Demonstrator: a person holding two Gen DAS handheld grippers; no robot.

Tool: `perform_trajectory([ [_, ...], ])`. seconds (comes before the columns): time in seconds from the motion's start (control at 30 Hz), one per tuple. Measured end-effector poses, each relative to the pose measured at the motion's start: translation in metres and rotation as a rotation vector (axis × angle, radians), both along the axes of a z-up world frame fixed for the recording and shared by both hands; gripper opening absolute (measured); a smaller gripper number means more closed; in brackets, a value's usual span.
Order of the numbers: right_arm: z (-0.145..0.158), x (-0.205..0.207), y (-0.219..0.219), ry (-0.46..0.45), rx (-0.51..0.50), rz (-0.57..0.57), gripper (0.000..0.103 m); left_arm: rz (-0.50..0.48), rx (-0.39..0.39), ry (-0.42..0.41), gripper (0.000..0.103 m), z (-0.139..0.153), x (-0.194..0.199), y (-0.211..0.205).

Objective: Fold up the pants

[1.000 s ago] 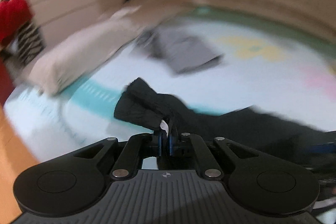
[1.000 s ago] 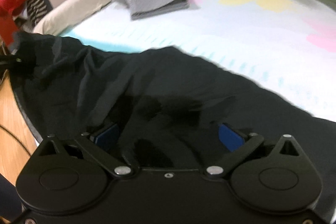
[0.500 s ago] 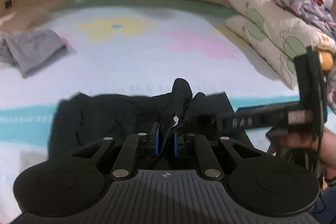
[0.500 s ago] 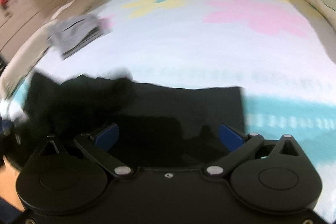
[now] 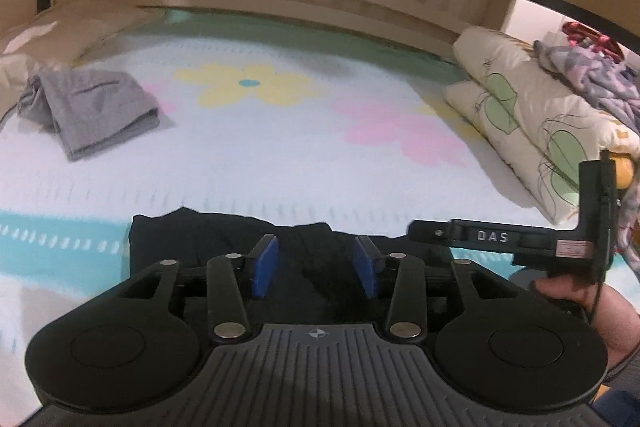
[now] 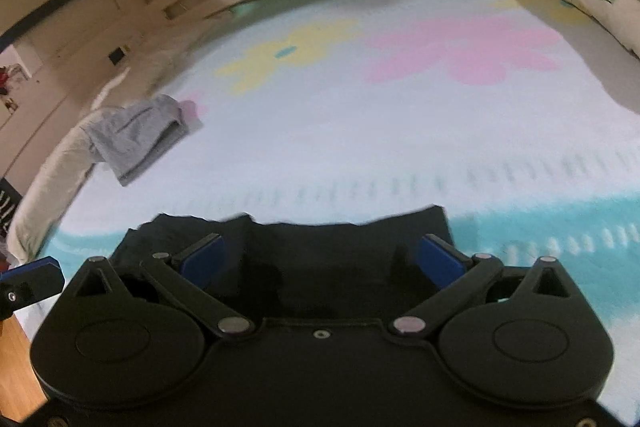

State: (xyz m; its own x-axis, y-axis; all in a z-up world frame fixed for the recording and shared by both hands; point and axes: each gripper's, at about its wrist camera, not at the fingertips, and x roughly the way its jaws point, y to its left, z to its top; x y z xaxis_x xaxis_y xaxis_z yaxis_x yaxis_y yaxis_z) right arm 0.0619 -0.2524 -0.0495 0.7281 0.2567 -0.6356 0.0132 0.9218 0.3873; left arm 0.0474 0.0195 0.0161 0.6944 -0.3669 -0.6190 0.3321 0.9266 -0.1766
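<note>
The black pants (image 5: pixel 224 243) lie on the bed (image 5: pixel 280 155), at its near edge, partly on the turquoise band of the flowered sheet (image 6: pixel 400 131). They are gathered into a flat, wide bundle. The far edge is uneven, with small bumps and one soft fold rising near the middle. In the right wrist view the right corner of the cloth looks quite square, and the left side is more crumpled. The fabric is dark and matte, and no details such as pockets or seams can be read.

The left claw (image 5: pixel 315 269) has just been opening. Now its blue pads (image 5: pixel 265 267) stand apart, and a ridge of the pants lies between them, but the pads do not press on it. The right claw (image 6: pixel 320 259) is spread wide above the pants, and its pads also do not pinch the cloth. In the left wrist view the right claw is seen from the side, held by a hand (image 5: pixel 580 303), just beside the right end of the pants.

Well apart, at the far left of the bed, lies a folded grey garment (image 5: pixel 96 111). At the right side there is a folded quilt (image 5: pixel 532 123) with green leaves.
</note>
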Motion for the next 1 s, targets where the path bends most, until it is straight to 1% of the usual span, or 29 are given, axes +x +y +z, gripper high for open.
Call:
perform_trajectory([
  [0.07,-0.001,0.002,0.004,-0.015,0.032,0.024,0.103,0.035,0.012,0.013,0.042,-0.002,0.003,0.006],
  [0.1,-0.002,0.004,0.009,-0.01,0.037,0.045,0.103,0.063,0.019,0.03,0.045,-0.005,0.005,0.009],
  [0.13,-0.004,0.006,0.015,-0.009,0.039,0.074,0.103,0.098,0.029,0.054,0.048,-0.009,0.009,0.013],
  [0.17,-0.005,0.007,0.021,-0.011,0.037,0.098,0.103,0.144,0.051,0.087,0.053,-0.014,0.014,0.018],
  [0.27,-0.012,0.013,0.043,-0.002,0.014,0.188,0.103,0.261,0.149,0.133,0.053,-0.027,0.023,0.033],
  [0.33,-0.018,0.017,0.06,0.016,-0.019,0.247,0.103,0.319,0.242,0.149,0.053,-0.036,0.028,0.038],
  [0.37,-0.02,0.017,0.066,0.025,-0.033,0.269,0.103,0.333,0.283,0.153,0.054,-0.04,0.029,0.041],
  [0.43,-0.026,0.019,0.08,0.045,-0.062,0.319,0.103,0.355,0.328,0.162,0.054,-0.048,0.032,0.046],
  [0.53,-0.038,0.022,0.095,0.099,-0.114,0.379,0.103,0.35,0.336,0.18,0.054,-0.055,0.034,0.052],
  [0.6,-0.046,0.024,0.099,0.138,-0.111,0.404,0.103,0.345,0.33,0.178,0.057,-0.056,0.034,0.058],
  [0.7,-0.052,0.02,0.094,0.134,-0.032,0.378,0.103,0.355,0.328,0.174,0.06,-0.056,0.035,0.063],
  [0.77,-0.054,0.021,0.089,0.15,0.027,0.321,0.103,0.364,0.327,0.172,0.063,-0.056,0.034,0.067],
  [0.87,-0.054,0.021,0.08,0.182,0.122,0.236,0.103,0.382,0.319,0.17,0.064,-0.056,0.035,0.072],
  [1.0,-0.057,0.024,0.07,0.208,0.213,0.191,0.103,0.39,0.307,0.175,0.064,-0.056,0.035,0.076],
])
